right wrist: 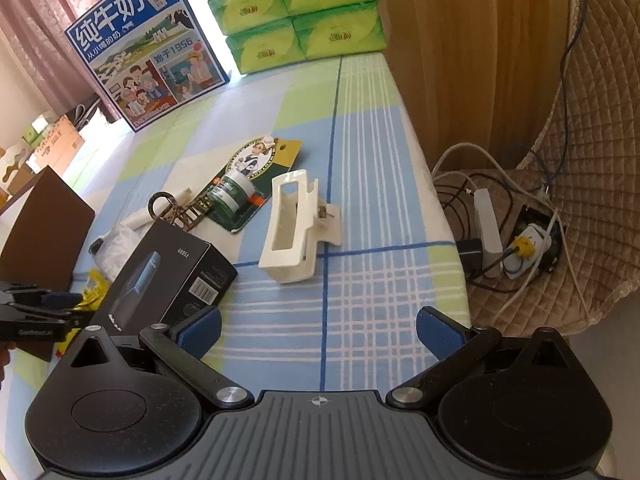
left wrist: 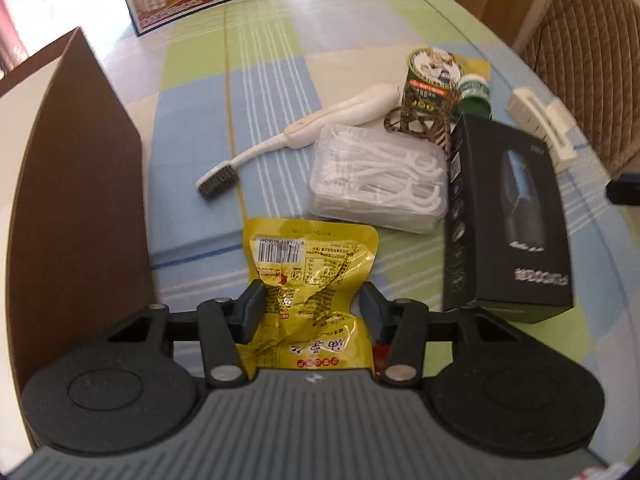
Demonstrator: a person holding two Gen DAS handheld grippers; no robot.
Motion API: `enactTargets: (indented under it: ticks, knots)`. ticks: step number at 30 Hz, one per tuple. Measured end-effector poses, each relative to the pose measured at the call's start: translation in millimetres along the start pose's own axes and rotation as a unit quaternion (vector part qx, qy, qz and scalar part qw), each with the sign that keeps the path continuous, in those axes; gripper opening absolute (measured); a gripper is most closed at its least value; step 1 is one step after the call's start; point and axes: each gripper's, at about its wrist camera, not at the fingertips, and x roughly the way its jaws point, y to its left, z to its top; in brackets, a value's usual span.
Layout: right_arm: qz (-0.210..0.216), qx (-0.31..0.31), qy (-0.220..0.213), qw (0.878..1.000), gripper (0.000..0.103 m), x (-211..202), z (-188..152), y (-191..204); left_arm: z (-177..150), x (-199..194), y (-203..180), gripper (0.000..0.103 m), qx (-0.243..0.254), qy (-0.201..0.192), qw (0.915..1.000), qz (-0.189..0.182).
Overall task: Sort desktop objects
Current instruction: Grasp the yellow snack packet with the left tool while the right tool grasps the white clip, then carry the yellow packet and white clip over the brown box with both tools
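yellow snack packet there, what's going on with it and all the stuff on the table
A person is sorting things on a checked tablecloth with two handheld grippers. The left gripper has its fingers closed on the yellow snack packet, beside a brown box. The right gripper is open and holds nothing. Not yet picked up: a toothbrush, a box of floss picks, a black carton, a white clip and a small green jar.

A crinkled yellow snack packet [left wrist: 310,280] sits at 6 o'clock, pinched at its waist; floss-pick box [left wrist: 380,184] and black carton [left wrist: 508,216] lie at 2 o'clock.
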Motion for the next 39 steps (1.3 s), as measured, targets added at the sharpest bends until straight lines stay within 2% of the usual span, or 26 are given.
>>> enactTargets:
  ticks: [7,21,26,28,35,37,39]
  knots:
    - [0.003,-0.016,-0.008,1.000,0.101,2.3,7.2,5.5,-4.4,-36.3,-4.6,0.037,-0.008,-0.040,0.9991,-0.010]
    - [0.002,-0.056,-0.031,0.998,0.100,15.4,29.9,22.3,-24.2,-106.6,2.0,0.037,-0.070,-0.105,0.9919,-0.018]
    - [-0.023,-0.071,-0.030,0.997,0.081,33.0,44.5,30.2,-21.3,-127.1,10.1,0.037,-0.085,-0.131,0.9876,-0.008]
    - [-0.030,-0.072,-0.031,0.996,0.069,41.9,49.4,32.0,-19.9,-133.9,12.7,0.037,-0.091,-0.142,0.9857,-0.005]
    - [-0.065,-0.092,-0.001,0.994,0.049,73.2,53.5,39.1,-21.2,-148.0,14.8,0.037,-0.102,-0.160,0.9820,0.001]
    - [-0.082,-0.114,0.000,0.990,0.040,74.0,51.2,41.7,-23.5,-150.0,15.1,0.037,-0.104,-0.162,0.9813,0.000]
    - [-0.082,-0.122,-0.001,0.989,0.038,69.6,49.3,42.0,-26.2,-152.8,16.1,0.037,-0.106,-0.165,0.9806,0.001]
